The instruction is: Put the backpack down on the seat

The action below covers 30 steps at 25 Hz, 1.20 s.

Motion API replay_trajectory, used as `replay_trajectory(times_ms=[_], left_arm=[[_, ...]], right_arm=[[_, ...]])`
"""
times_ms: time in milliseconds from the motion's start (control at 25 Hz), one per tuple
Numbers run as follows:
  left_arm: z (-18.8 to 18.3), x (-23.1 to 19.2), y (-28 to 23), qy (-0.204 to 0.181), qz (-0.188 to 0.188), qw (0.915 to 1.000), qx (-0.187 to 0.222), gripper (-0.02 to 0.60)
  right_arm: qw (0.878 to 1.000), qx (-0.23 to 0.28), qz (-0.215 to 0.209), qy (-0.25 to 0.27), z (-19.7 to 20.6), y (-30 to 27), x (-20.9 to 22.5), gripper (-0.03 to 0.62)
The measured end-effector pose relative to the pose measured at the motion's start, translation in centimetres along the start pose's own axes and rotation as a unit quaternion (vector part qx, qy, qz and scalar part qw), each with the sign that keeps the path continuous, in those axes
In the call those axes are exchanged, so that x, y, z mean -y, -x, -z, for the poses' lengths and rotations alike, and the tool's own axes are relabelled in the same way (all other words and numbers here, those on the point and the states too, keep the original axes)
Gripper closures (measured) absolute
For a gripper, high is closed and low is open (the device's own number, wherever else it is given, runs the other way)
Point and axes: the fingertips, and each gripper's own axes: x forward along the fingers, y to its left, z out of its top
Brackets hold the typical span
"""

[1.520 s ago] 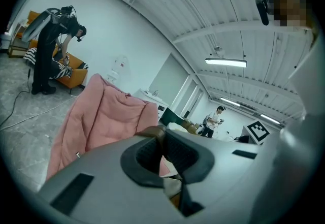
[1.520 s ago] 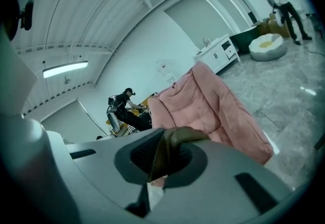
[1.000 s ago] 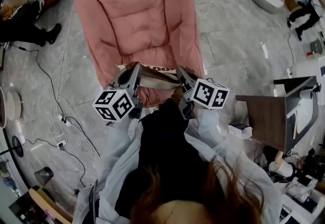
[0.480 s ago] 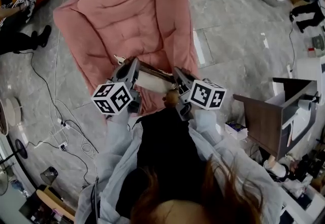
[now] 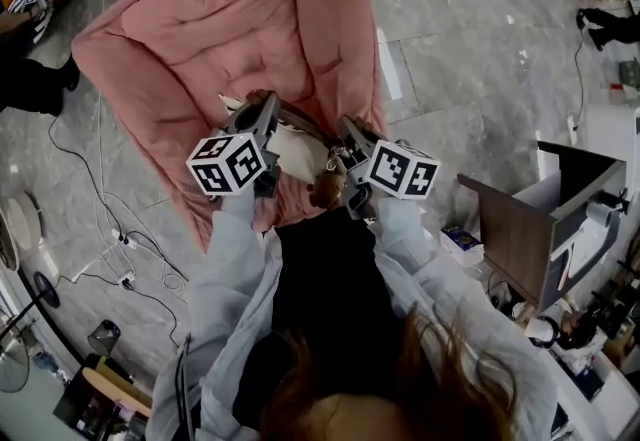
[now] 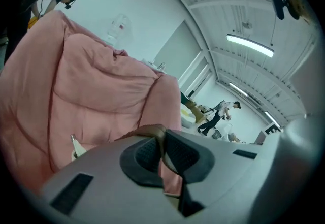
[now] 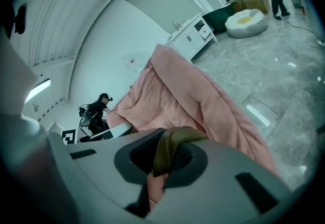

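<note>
While left gripper (image 6: 161,154) and right gripper (image 7: 161,159) each clamp brown strap (image 6: 155,131), lower backpack (image 5: 292,151) level onto near part of seat (image 5: 230,29); release once settled.

The broad pink seat (image 5: 250,29) is soft, matt quilted cloth; the grey stone floor (image 5: 450,59) is polished and glossy. The brown backpack strap (image 6: 151,131) looks woven, the left gripper (image 6: 162,149) smooth matt grey plastic with dark ribbed pads (image 6: 143,154)
</note>
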Motion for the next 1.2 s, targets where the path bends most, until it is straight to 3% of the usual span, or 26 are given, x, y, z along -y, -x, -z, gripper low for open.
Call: replay_trajectory(times_ms=[280, 400, 600, 720, 760, 840, 880, 1000, 1200], left_arm=[[4.1, -3.3, -1.3, 0.052, -0.052, 0.9961, -0.049, 0.555], [4.7, -3.4, -1.2, 0.053, -0.057, 0.9955, -0.054, 0.555], [5.1, -3.7, -0.7, 0.056, -0.060, 0.9948, -0.060, 0.555], [5.4, -4.1, -0.1, 0.074, -0.068, 0.9928, -0.064, 0.552], [5.7, -4.1, 0.1, 0.086, -0.066, 0.9917, -0.070, 0.523], [6.5, -3.8, 0.7, 0.119, -0.055, 0.9871, -0.091, 0.347], [7.0, -3.7, 1.0, 0.138, -0.051, 0.9838, -0.103, 0.303], [7.9, -3.4, 2.4, 0.176, -0.047, 0.9764, -0.116, 0.265], [8.7, -4.0, 4.8, 0.183, -0.057, 0.9757, -0.107, 0.262]], right_arm=[[0.998, -0.033, 0.022, -0.058, 1.6, -2.4, 2.5, 0.580], [0.996, -0.050, 0.024, -0.069, 3.0, -2.6, 2.6, 0.568], [0.993, -0.064, 0.010, -0.098, 4.3, -3.0, 2.1, 0.491], [0.990, -0.068, 0.008, -0.120, 4.7, -3.0, 2.1, 0.404], [0.989, -0.070, 0.009, -0.131, 4.9, -3.0, 2.1, 0.370], [0.984, -0.072, 0.009, -0.163, 5.4, -2.8, 2.1, 0.314], [0.981, -0.072, 0.007, -0.181, 5.7, -2.7, 2.0, 0.301], [0.975, -0.070, -0.002, -0.212, 6.3, -2.2, 1.7, 0.273], [0.979, -0.069, -0.007, -0.190, 7.2, -1.4, 0.7, 0.260]])
